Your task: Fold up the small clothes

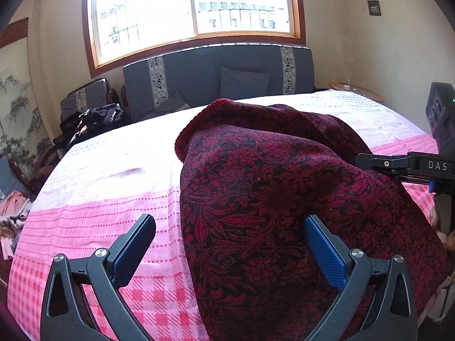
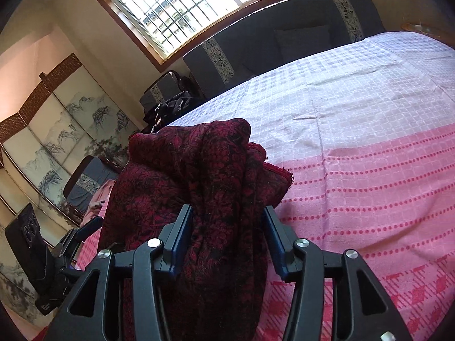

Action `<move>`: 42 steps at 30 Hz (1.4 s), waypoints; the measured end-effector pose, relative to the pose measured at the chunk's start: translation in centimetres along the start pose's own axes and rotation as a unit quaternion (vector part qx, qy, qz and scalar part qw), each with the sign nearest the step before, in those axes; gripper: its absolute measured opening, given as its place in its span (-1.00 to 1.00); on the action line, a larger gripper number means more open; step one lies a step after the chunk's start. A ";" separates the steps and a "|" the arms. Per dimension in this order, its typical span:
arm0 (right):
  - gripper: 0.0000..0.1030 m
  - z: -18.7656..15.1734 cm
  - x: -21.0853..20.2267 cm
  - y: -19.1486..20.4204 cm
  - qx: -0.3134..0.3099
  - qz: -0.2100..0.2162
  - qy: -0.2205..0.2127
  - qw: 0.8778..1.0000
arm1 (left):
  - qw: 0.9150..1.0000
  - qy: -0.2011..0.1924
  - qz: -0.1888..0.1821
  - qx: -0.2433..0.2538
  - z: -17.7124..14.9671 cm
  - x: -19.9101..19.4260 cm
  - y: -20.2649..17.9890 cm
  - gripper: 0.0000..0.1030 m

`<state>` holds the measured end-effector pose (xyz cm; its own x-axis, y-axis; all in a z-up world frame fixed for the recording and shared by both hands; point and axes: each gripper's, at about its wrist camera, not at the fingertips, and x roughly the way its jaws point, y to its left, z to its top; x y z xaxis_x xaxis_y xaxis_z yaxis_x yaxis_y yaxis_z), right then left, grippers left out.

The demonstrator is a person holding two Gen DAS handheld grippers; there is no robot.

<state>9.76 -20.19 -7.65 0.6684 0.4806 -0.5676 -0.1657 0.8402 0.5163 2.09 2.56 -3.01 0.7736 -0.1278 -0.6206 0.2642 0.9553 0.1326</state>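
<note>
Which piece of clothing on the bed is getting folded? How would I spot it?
Find the big bed with the pink checked cover under the window. On its near half lies a bunched dark red garment with a black flower pattern. It is the only dark thing on that pale cover.

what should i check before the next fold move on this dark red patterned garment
1. left gripper let go of the dark red patterned garment: ok, jaws wide apart, one blue pad lies over the cloth, nothing pinched.
2. right gripper grip: cannot tell, a bunch of cloth sits between the pads, but firm pressing is unclear.
3. garment flat for folding: not ok, it is humped and bunched.
4. garment on the pink checked bedspread: ok in the left wrist view; its near edge is out of view.
5. room to fold onto: ok, bare bedspread lies beyond the garment.
</note>
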 end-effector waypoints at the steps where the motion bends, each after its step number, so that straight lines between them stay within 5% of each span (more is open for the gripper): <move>1: -0.04 -0.2 -1.0 0.6 -0.016 -0.021 -0.016 1.000 | 1.000 -0.005 0.010 -0.003 0.0 -0.2 0.1 1.00; 8: 0.60 -3.2 -7.4 4.7 -0.107 -0.112 -0.100 0.983 | 0.997 -0.047 0.034 -0.047 0.3 -2.9 1.6 1.00; 16: 0.70 -5.1 -10.3 5.5 -0.099 -0.099 -0.110 0.984 | 0.988 -0.136 0.041 -0.055 1.9 -8.4 1.0 1.00; 21: 0.70 -5.2 -11.5 6.2 -0.105 -0.095 -0.124 0.982 | 0.986 -0.154 0.040 -0.053 3.9 -11.2 0.0 1.00; 26: 0.70 -5.0 -12.1 6.7 -0.113 -0.088 -0.133 0.981 | 0.987 -0.140 0.008 -0.083 5.3 -12.3 0.2 1.00; 33: 0.70 -5.1 -12.4 7.0 -0.119 -0.086 -0.130 0.981 | 0.989 -0.117 0.039 -0.078 5.4 -11.9 0.0 1.00; 42: 0.71 -5.2 -12.0 6.7 -0.115 -0.088 -0.117 0.983 | 0.991 -0.073 0.034 -0.106 4.3 -9.5 0.7 1.00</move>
<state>-3.12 -19.01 -0.73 0.8450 0.2745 -0.4588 -0.1740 0.9526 0.2495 -2.59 3.28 6.28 0.8646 -0.0844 -0.4953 0.0946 0.9955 -0.0046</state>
